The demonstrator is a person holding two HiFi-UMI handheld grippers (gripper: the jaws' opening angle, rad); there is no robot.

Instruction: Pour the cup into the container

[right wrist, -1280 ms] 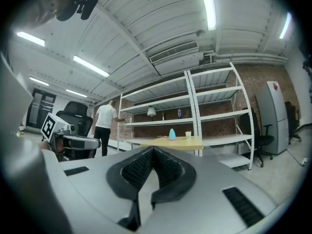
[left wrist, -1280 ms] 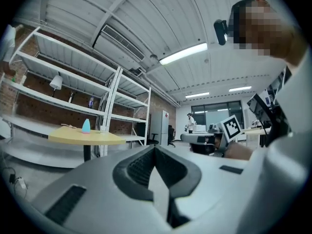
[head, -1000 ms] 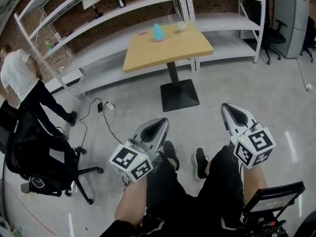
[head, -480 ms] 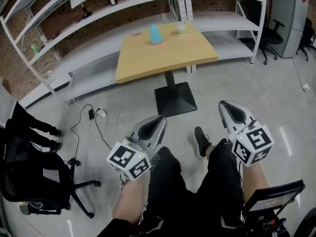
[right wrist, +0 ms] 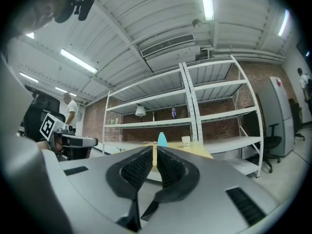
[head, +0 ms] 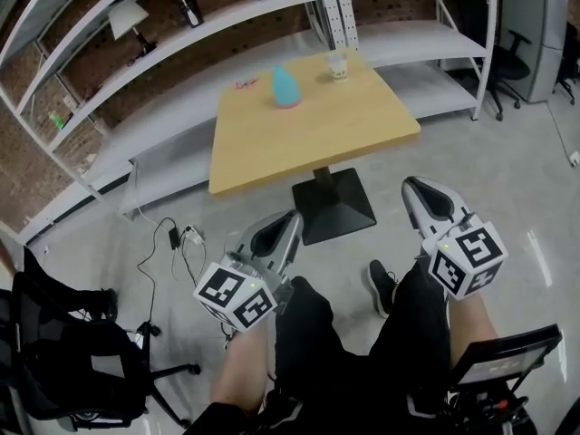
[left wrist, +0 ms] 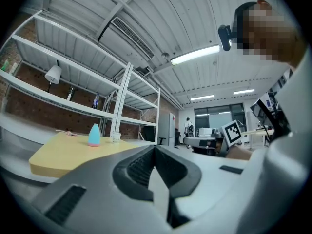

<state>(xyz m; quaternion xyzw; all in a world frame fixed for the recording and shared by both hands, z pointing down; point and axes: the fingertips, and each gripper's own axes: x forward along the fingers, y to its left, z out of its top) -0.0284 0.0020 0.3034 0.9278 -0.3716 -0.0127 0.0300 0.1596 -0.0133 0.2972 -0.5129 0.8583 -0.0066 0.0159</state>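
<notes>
"Looking at the head view, where do we find the cup [head: 337, 65] against our fingers [head: 433, 208]?"
"Top centre, on the far edge of the table [head: 308, 143], with the blue container [head: 286, 87] just left of it; both well apart from our fingertips. We hold the left gripper [head: 290, 217] and right gripper [head: 413, 185] level over our legs [head: 308, 333] in the lower half, pointing at the table, each with jaws pressed together on nothing"

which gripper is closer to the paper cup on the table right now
Right. The right gripper hangs off the table's near right corner, the cup ahead at the far edge. The left gripper sits further back and to the left.
</notes>
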